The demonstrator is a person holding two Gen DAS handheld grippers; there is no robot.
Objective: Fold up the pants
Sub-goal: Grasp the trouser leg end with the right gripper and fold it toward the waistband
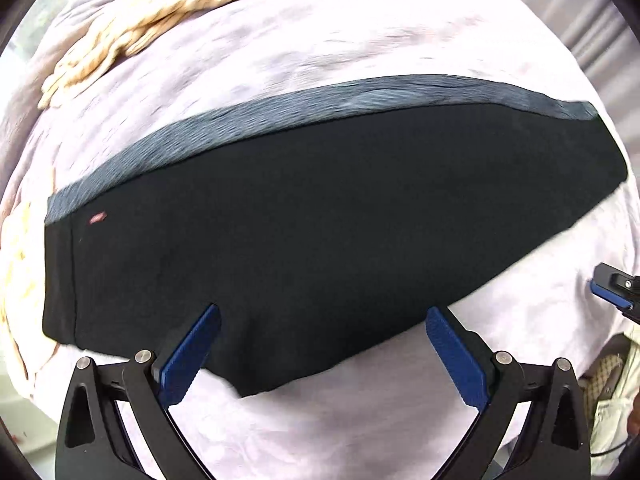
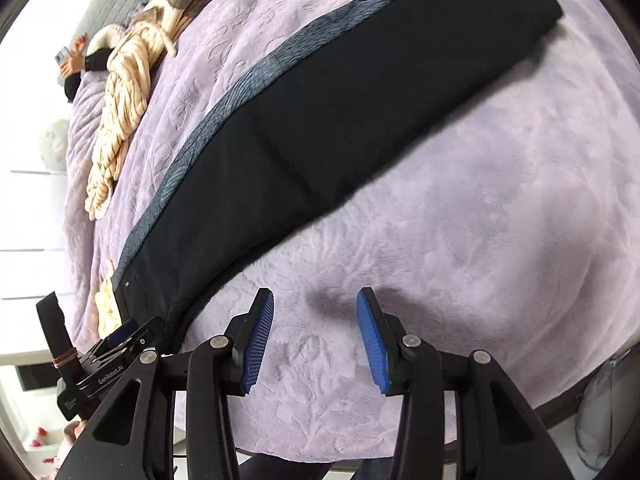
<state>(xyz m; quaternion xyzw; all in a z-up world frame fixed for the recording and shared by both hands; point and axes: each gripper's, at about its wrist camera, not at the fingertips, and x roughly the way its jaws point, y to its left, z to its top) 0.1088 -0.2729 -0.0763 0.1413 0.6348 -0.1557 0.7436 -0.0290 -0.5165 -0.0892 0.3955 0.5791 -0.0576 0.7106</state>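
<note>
Black pants (image 1: 320, 216) lie flat on the lilac bedspread (image 1: 360, 48), folded lengthwise, with a grey-blue fleece strip (image 1: 360, 98) showing along the far edge. My left gripper (image 1: 322, 312) is open, its blue pads (image 1: 192, 356) wide apart just over the near edge of the pants. In the right wrist view the pants (image 2: 360, 100) run diagonally from lower left to upper right. My right gripper (image 2: 315, 300) is open and empty over the bare bedspread (image 2: 460, 240), apart from the pants. The left gripper (image 2: 128, 330) shows at lower left by the pants' end.
A cream and tan striped blanket (image 2: 124, 92) lies bunched along the far side of the bed, also in the left wrist view (image 1: 160, 20). A person holding a phone (image 2: 70, 60) lies beyond it. The right gripper's tip (image 1: 616, 288) shows at the right edge.
</note>
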